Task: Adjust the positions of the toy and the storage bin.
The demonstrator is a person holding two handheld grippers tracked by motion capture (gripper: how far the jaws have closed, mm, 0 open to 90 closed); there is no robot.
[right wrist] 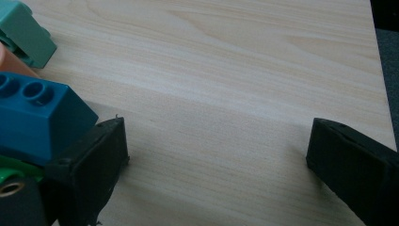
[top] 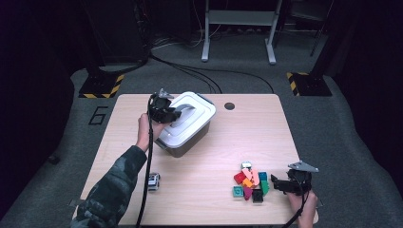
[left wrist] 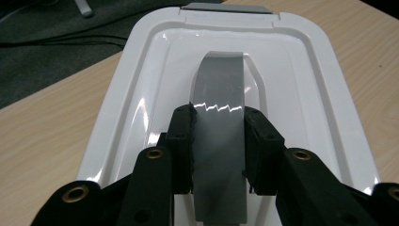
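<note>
Gripping the grey handle (left wrist: 219, 141) of a lidded storage box (top: 190, 137), the left claw (top: 164, 111) is clenching on the strap from both sides, its pads pressing the two long edges. That handle is running lengthwise down the middle of the white lid (left wrist: 306, 94), and its long axis is pointing straight away from the left claw, so the jaws are straddling it squarely across its width. Judging from this hold, the coming move is probably a lift or pull on the handle, and it is turning on the pads staying centred on the strap so that the lid or box is not tipping to one side.

The box is sitting on the far left part of the wooden surface (top: 214, 156), turned at an angle to its edges, with the lid closed over it; what is inside is staying hidden. The left hand is clearly the nearer one.

Well apart, at the near right corner, the right claw (top: 278, 184) is resting released, its jaws standing wide with bare wood between them, just beside a heap of coloured toy bricks (top: 250, 183). One blue brick (right wrist: 37, 117) is lying against its left jaw. A small toy car (top: 153, 181) is sitting alone near the left forearm.
</note>
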